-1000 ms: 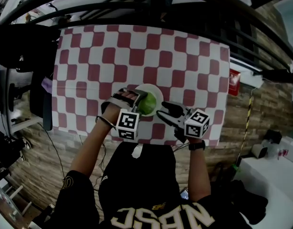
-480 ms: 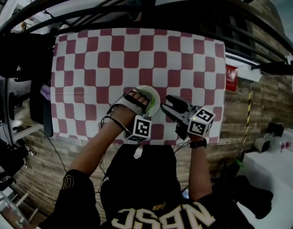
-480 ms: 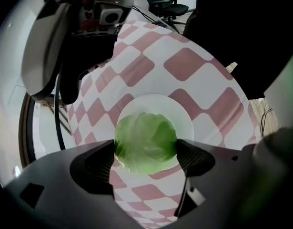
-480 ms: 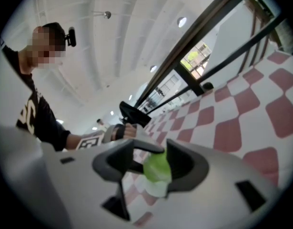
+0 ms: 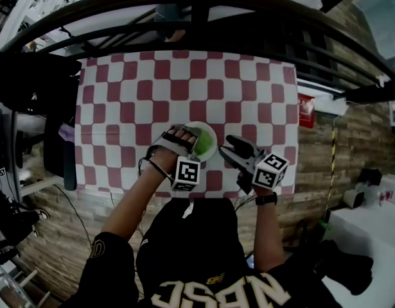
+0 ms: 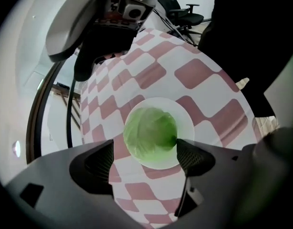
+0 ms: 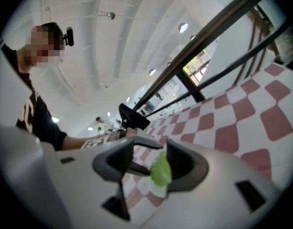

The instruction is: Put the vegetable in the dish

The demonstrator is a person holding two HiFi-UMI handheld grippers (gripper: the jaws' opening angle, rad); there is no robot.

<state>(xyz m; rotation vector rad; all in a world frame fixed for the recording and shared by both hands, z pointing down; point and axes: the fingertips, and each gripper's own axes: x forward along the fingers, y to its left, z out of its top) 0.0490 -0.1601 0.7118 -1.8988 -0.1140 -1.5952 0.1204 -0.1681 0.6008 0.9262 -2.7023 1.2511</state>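
Observation:
A round green vegetable (image 6: 150, 136) lies in the white dish (image 6: 186, 117) on the checkered table. My left gripper (image 6: 146, 159) is open over the dish's near side. Its pads (image 6: 99, 163) stand wide apart on either side of the vegetable and are not pressing it. In the head view the left gripper (image 5: 196, 146) covers the dish's (image 5: 210, 133) left part, and the vegetable (image 5: 203, 144) shows beside it. My right gripper (image 5: 231, 146) is open and empty just right of the dish. Through the right gripper's (image 7: 152, 152) gap I see the vegetable (image 7: 160, 171).
The red-and-white checkered cloth (image 5: 184, 88) covers the table. Black rail bars (image 5: 197, 8) arch over its far side. A dark chair (image 5: 56, 146) stands at the left edge. A red box (image 5: 306, 111) sits off the right edge.
The left gripper swung in over the dish, then drew back slightly, so more of the dish and vegetable shows. The right gripper stayed beside the dish.

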